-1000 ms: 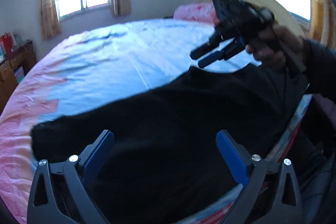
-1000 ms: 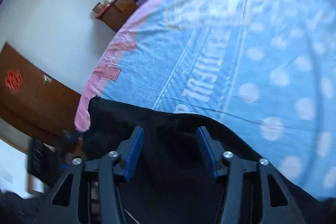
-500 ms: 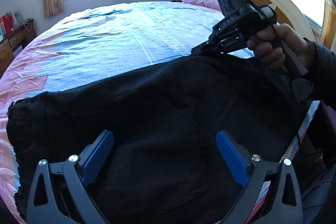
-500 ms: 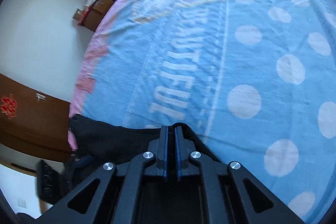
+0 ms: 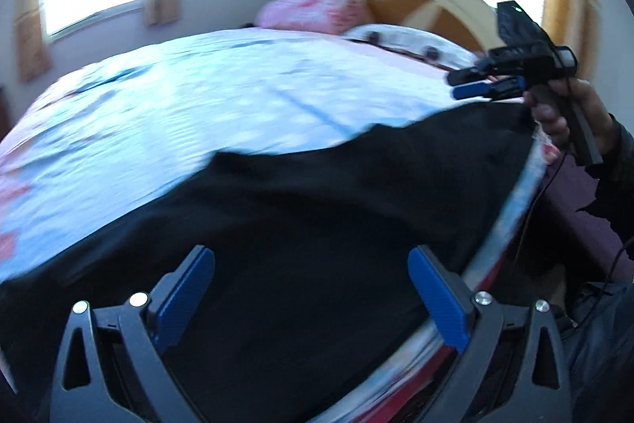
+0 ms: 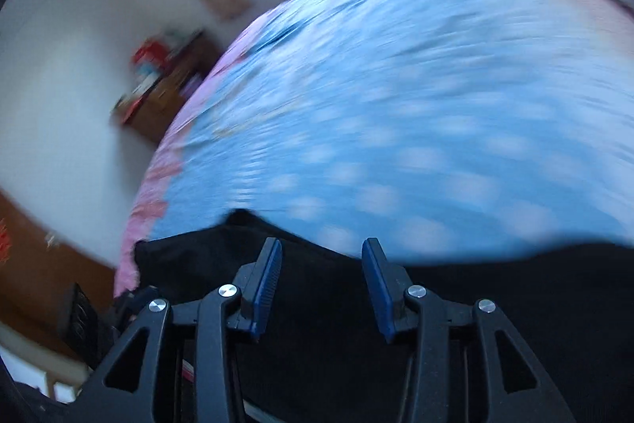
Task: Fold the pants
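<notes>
Both blue-padded claws, left [image 5: 311, 298] and right [image 6: 321, 278], gape empty above black cloth pants [image 5: 317, 224]; pinch one hem edge squarely.

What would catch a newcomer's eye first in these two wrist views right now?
The black pants dominate, spread across the near edge of the blue dotted bedspread. Next, the right gripper, held in a hand at the upper right of the left wrist view, hovers over the pants' far corner with its fingers parted. The left gripper stands wide open above the dark cloth; both views are motion-blurred.
</notes>
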Motion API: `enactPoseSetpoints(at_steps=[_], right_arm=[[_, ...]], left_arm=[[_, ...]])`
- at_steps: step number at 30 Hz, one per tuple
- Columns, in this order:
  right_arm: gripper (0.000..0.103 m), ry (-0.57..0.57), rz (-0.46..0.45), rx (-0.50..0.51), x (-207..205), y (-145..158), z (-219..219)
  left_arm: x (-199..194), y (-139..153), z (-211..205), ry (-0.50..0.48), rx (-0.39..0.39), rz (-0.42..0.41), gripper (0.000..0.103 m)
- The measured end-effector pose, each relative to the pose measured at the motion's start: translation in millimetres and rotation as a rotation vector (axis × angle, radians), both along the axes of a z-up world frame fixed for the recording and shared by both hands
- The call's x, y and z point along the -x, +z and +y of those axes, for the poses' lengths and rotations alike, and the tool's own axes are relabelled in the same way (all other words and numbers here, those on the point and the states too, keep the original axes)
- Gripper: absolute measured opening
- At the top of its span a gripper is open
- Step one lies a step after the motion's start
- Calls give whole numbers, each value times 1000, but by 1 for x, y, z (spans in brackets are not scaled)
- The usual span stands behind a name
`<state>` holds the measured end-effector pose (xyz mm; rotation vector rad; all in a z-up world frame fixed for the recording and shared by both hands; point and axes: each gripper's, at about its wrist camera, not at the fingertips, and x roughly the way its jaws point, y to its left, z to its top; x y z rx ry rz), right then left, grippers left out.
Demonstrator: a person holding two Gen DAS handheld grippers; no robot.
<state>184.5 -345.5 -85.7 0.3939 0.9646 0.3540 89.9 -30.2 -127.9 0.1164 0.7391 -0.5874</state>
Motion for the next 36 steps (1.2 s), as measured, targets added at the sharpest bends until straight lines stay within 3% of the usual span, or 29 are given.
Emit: enactPoseSetpoints(at_steps=[7,11,15,21,23,25,27,29,31,36], right_arm=[[45,-474,13,9,101,6,-173],[45,-573,32,-91,112,-4,-219],[45,-594,37,-150,102,-18,-232],[44,-647,-46,-211,103,-21,-241],[44,-640,-57,-203,100,-23,-245],[34,-629,-63,-181,99,-24,-244],[17,-626,-64,-162,98,-26,-248],[10,-617,-70,-161,98,-27,-250],[8,-608,-84,-154,95,-25,-251],[6,-547,-142,-133,83,-5,-244]], left_arm=[[-10,-3,-103,-263,10,11,101],[-14,1,-155,-362,3,8,100],[-21,1,-190,-429,34,47,97],[-26,-12,-244,-495,-46,85,71],[-25,-23,-256,-517,-98,116,54],[-23,-28,-259,-512,-130,93,50],[-23,-28,-258,-500,-134,83,42],[-27,-25,-255,-479,-130,89,22],[-35,-23,-250,-462,-103,123,13],[-40,-19,-246,-466,-62,155,11]])
